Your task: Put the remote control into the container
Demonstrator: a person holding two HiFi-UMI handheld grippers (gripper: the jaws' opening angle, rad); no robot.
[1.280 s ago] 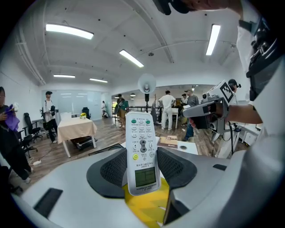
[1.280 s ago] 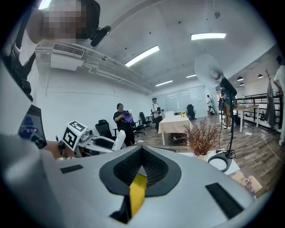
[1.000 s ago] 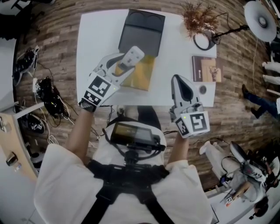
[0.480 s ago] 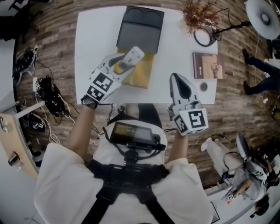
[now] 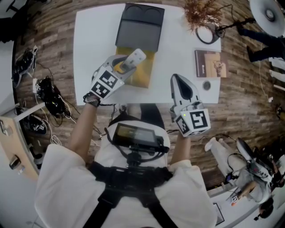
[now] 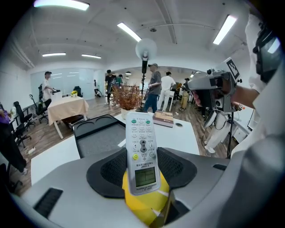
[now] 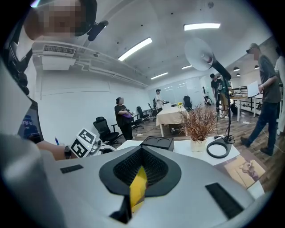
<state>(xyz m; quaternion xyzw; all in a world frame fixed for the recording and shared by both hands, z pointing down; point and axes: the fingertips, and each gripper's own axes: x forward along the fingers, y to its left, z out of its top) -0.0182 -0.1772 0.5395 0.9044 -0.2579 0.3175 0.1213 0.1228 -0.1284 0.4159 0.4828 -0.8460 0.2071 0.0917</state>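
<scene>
Left gripper (image 5: 124, 66): clamped on the remote's lower half, pads pressing both long sides; about eight o'clock from the table's middle.
Remote (image 6: 142, 151): held clear of the table, buttons and screen facing up, its tip pointing toward one o'clock, over the yellow sheet (image 5: 143, 75) and just short of the container.
Container (image 5: 138, 31): dark, at the table's twelve o'clock edge, touching the sheet's far end.
Right gripper (image 5: 179, 87): jaws pressed together, nothing in them; at five o'clock, near the front edge.
Table (image 5: 93, 40): white.
Book (image 5: 210, 63): at three o'clock.
Plant (image 5: 200, 13): at one o'clock, ring lamp (image 5: 208, 39) just beside it.
</scene>
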